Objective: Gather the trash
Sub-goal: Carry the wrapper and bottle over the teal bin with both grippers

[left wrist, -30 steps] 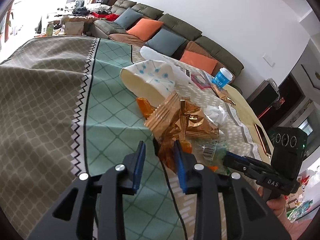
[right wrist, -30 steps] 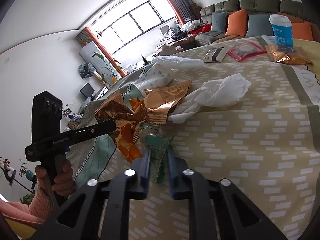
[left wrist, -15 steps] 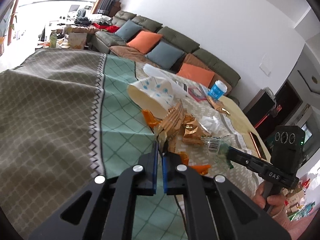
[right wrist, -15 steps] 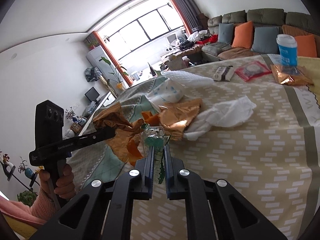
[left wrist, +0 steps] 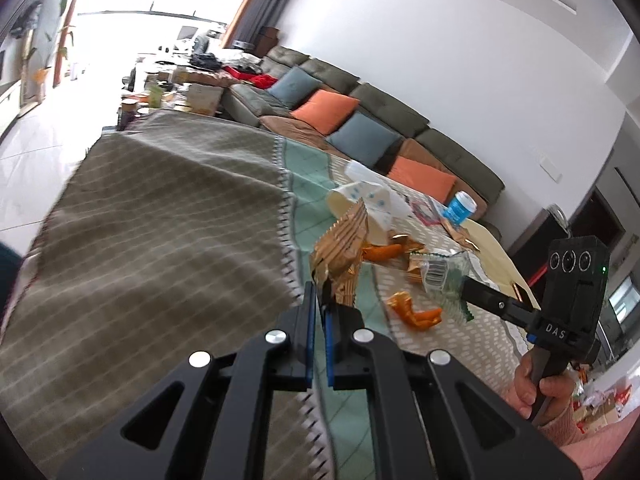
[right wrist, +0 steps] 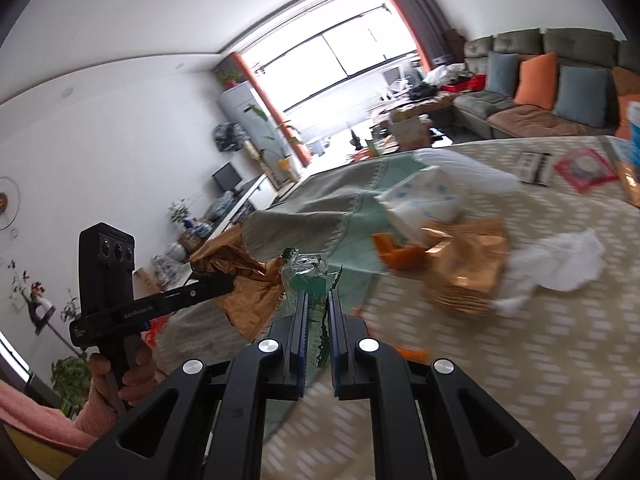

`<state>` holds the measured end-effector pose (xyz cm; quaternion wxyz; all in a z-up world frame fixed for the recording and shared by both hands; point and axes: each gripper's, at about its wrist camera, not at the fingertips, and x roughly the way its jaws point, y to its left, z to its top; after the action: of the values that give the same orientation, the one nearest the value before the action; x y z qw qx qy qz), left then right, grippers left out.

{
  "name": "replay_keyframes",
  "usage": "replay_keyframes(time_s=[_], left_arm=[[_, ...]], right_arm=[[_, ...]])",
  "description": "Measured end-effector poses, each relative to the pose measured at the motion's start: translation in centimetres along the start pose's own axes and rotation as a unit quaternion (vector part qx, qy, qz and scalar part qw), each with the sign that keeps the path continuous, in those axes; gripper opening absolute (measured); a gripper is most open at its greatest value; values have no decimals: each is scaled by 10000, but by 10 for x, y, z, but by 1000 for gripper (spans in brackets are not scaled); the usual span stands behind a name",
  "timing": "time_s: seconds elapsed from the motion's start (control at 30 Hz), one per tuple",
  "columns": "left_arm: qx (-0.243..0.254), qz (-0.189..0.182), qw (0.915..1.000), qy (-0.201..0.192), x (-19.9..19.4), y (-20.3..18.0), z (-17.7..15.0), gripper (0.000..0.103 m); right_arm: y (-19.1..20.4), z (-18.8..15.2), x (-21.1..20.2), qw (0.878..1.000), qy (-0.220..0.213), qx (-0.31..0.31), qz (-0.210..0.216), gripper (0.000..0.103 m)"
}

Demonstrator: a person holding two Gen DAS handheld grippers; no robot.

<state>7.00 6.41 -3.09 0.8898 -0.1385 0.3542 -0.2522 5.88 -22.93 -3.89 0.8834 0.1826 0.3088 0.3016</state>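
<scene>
The left hand-held gripper (left wrist: 318,312) is clamping a light, crinkly gold foil wrapper (left wrist: 340,256) by its edge; the right hand-held gripper (right wrist: 317,312), lower centre, is pinching a thin, slippery green-clear wrapper (right wrist: 310,276).

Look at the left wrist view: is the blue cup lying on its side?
No, the blue cup stands upright on the table, white lid on top, near the sofa.

The gold wrapper (left wrist: 340,256) looks like shiny, crinkly foil. The green wrapper (right wrist: 310,280) is thin, see-through plastic. The tablecloth (left wrist: 160,240) under them is soft, dull woven cloth.
</scene>
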Motion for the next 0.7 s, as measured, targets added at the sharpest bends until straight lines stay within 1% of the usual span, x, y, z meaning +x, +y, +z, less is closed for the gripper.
replay_keyframes(time_s=[0.3, 0.43, 0.7], left_arm=[[-329, 465, 9976, -391, -49, 34, -11, 6], [-540, 680, 9947, -555, -71, 54, -16, 6], [-841, 1056, 9872, -851, -108, 79, -23, 6]], right_arm=[[30, 7, 43, 9980, 316, -273, 468, 9], [49, 11, 65, 9954, 475, -459, 688, 9], [83, 18, 104, 9876, 754, -799, 1124, 9]])
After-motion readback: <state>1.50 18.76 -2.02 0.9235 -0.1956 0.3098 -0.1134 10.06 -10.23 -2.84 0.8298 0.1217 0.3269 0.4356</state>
